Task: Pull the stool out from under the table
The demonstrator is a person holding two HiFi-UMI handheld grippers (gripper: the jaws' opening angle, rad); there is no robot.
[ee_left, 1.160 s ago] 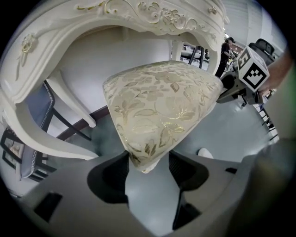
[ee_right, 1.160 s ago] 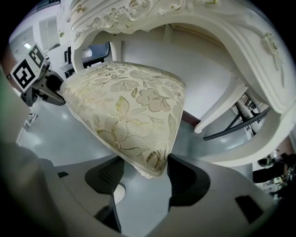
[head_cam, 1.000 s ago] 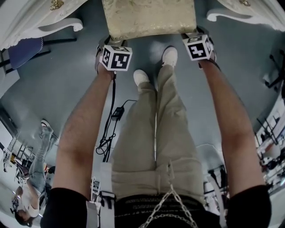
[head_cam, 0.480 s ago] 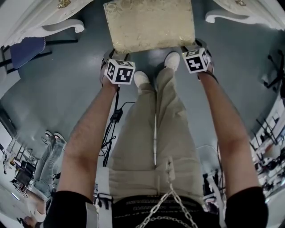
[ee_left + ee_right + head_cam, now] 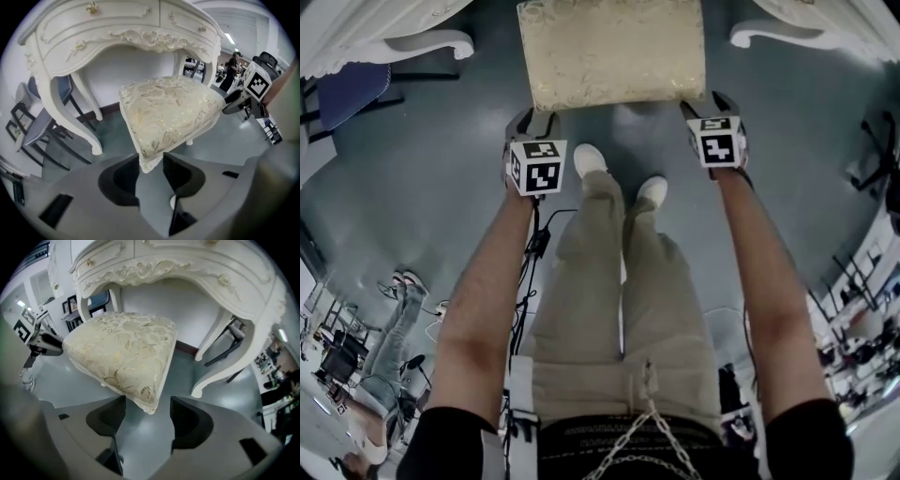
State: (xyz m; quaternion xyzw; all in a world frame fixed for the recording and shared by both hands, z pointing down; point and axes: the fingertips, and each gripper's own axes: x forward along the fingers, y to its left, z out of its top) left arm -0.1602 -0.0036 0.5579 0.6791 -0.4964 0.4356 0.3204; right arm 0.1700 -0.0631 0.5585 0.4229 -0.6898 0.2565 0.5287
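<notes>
The stool (image 5: 614,52), with a cream and gold brocade seat, stands on the grey floor in front of the white carved table (image 5: 431,42). My left gripper (image 5: 532,117) is at its near left corner. In the left gripper view the seat (image 5: 168,112) ends in a corner tip between the jaws of the left gripper (image 5: 151,161). They have just been closing and meet both of its edges. My right gripper (image 5: 701,101) is at the near right corner. There the stool (image 5: 126,352) pokes between the wide jaws of the right gripper (image 5: 147,404), with floor showing beside the right one.
The table's curved legs (image 5: 769,33) flank the stool on both sides. A blue chair (image 5: 347,94) stands at the far left. A black cable and adapter (image 5: 539,244) lie on the floor by my left leg. My white shoes (image 5: 589,159) stand just before the stool.
The stool has slid out from under the table toward me. Both grippers moved back with it, the left one a little farther. My feet stepped back.
</notes>
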